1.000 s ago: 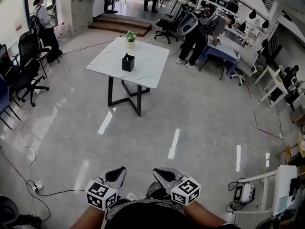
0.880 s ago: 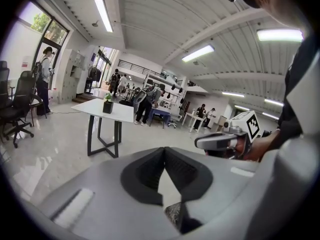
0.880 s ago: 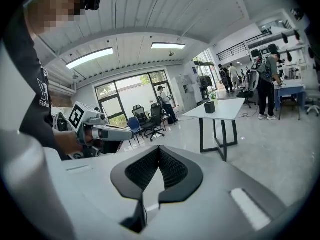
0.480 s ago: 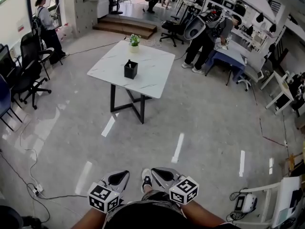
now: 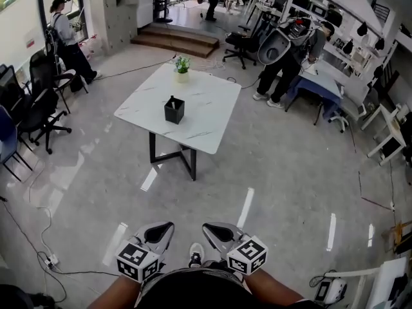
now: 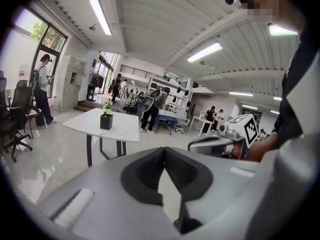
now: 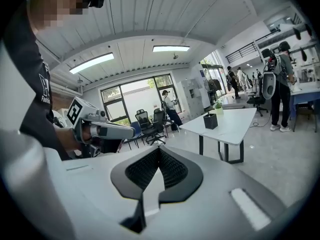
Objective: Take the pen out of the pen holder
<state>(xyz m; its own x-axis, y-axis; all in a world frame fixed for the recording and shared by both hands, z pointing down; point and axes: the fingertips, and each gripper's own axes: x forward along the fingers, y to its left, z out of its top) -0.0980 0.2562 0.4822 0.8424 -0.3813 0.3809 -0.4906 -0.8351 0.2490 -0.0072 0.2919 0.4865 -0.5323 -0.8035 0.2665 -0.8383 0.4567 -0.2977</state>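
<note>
A black square pen holder (image 5: 174, 110) stands near the middle of a white marble-top table (image 5: 209, 111), far ahead of me across the floor. It also shows small in the left gripper view (image 6: 106, 121) and the right gripper view (image 7: 210, 120). A pen in it is too small to make out. My left gripper (image 5: 164, 228) and right gripper (image 5: 212, 228) are held low against my body, side by side, far from the table. Each has its jaws closed tip to tip with nothing between them (image 6: 164, 152) (image 7: 159, 151).
A small potted plant (image 5: 183, 66) sits at the table's far edge. Black office chairs (image 5: 35, 105) and a person (image 5: 67, 44) are at the left. Another person with a backpack (image 5: 290, 47) bends over a desk at the right. Cables (image 5: 38, 237) lie on the floor at the left.
The table and pen holder have drawn a little nearer and lower in the head view as I walk. A shoe now shows between the grippers, which stay shut at my waist.
</note>
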